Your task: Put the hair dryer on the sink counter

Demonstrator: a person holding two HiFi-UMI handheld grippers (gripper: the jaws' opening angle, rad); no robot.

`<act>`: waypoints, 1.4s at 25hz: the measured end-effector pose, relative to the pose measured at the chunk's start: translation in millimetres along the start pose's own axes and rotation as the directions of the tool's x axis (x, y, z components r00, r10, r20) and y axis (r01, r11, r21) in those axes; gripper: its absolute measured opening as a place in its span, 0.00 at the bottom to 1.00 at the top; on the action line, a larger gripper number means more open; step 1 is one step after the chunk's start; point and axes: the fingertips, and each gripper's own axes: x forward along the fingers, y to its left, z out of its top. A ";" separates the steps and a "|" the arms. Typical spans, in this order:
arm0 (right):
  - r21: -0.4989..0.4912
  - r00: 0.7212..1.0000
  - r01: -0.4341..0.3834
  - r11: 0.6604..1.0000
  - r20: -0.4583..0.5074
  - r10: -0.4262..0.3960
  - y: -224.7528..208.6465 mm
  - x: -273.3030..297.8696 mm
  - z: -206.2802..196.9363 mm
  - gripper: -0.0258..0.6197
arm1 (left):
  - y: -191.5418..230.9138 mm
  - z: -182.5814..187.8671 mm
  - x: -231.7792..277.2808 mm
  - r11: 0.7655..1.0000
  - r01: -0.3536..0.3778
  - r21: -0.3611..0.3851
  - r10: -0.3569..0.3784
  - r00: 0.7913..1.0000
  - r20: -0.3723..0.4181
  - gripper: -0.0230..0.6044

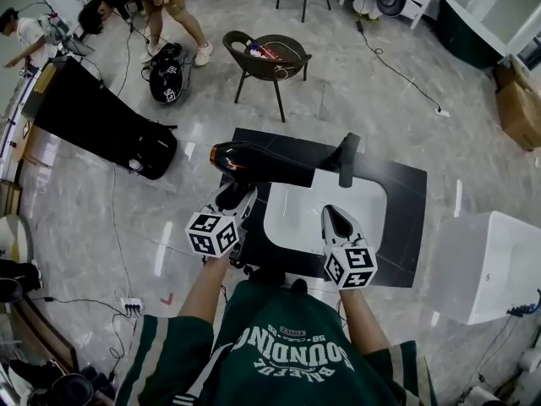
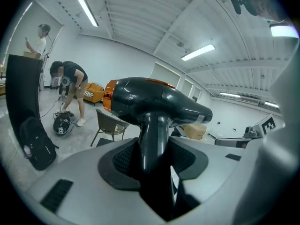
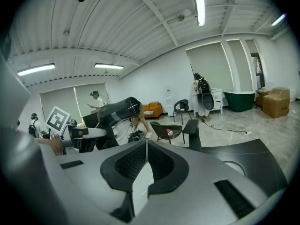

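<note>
The black bench (image 1: pixel 406 201) fills the middle of my head view; the white basin (image 1: pixel 296 222) is sunk into it, with a black faucet (image 1: pixel 347 157) standing at its far rim; beyond the bench, a dark chair (image 1: pixel 279 68) carries a small red-and-white thing (image 1: pixel 267 52) on its seat. The hair dryer (image 1: pixel 262 163) is held up over the far left part of the bench, near the basin's far left corner; my left hand-held gripper (image 1: pixel 234 197) is clenched on its black handle from the near side, and the barrel sits just past the jaw tips. The barrel's long axis runs crosswise in my head view; the orange rear end is to the left and the nozzle points right, toward the faucet; the handle comes back toward me. My right hand-held gripper (image 1: pixel 336 220) hovers over the basin, apart from the dryer, with its jaws closed together and holding nothing.
</note>
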 end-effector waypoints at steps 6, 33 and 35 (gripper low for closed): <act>0.011 1.000 0.009 1.000 -0.014 -0.009 -5.7 12.4 1.8 0.11 | 13.2 6.4 23.5 1.000 -0.010 -0.007 0.010 1.000 -0.009 0.33; 0.046 0.994 0.061 0.997 -0.090 -0.057 -29.3 55.0 -16.6 0.11 | 53.5 -25.4 100.4 0.999 -0.005 -0.045 -0.001 0.993 -0.120 0.33; 0.050 0.993 0.069 0.996 -0.098 -0.064 -30.1 57.0 -17.7 0.11 | 56.2 -27.3 105.0 0.999 -0.001 -0.051 -0.006 0.992 -0.129 0.33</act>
